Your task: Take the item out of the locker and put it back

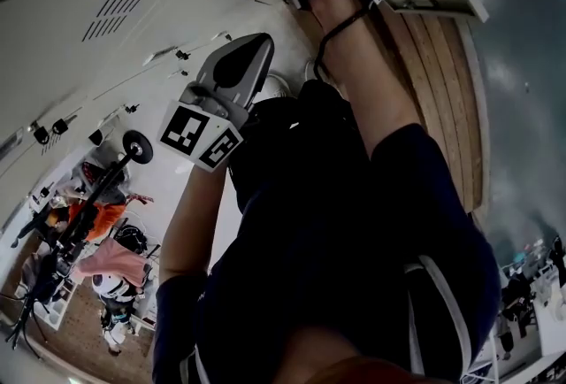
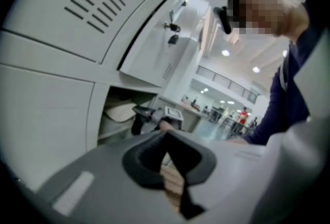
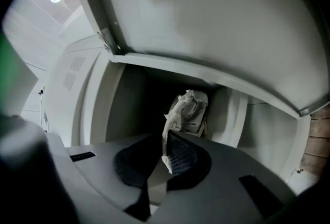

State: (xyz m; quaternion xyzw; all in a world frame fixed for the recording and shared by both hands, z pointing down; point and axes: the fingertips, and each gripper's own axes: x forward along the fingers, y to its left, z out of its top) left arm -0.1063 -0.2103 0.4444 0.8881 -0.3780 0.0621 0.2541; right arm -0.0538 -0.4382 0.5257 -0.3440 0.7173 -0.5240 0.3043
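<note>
The right gripper (image 3: 166, 148) is reaching into the open locker (image 3: 119, 104). Its fingers are squeezed tight on a thin edge of the white bag (image 3: 190, 109). The rest of the bag sits deeper in the locker, near the back wall. It is a crumpled bag with some print on it that is too small to read.

From the fingers, the bag goes up and away toward the back of the locker. Its long side runs the same way, front to back. So I think the move has to be straight along that line, out through the opening or further in. I cannot tell which.

The left gripper (image 2: 167, 138) is outside the locker, lower down and in front of the closed doors. Its fingers are pressed together with nothing in them. The right gripper is much nearer the bag, so this job belongs to it.

The locker is a tight box. There is a wall close on each side of the bag and a hard edge above the opening. The loose bag could catch on that edge. There is open room only in front of the locker.
</note>
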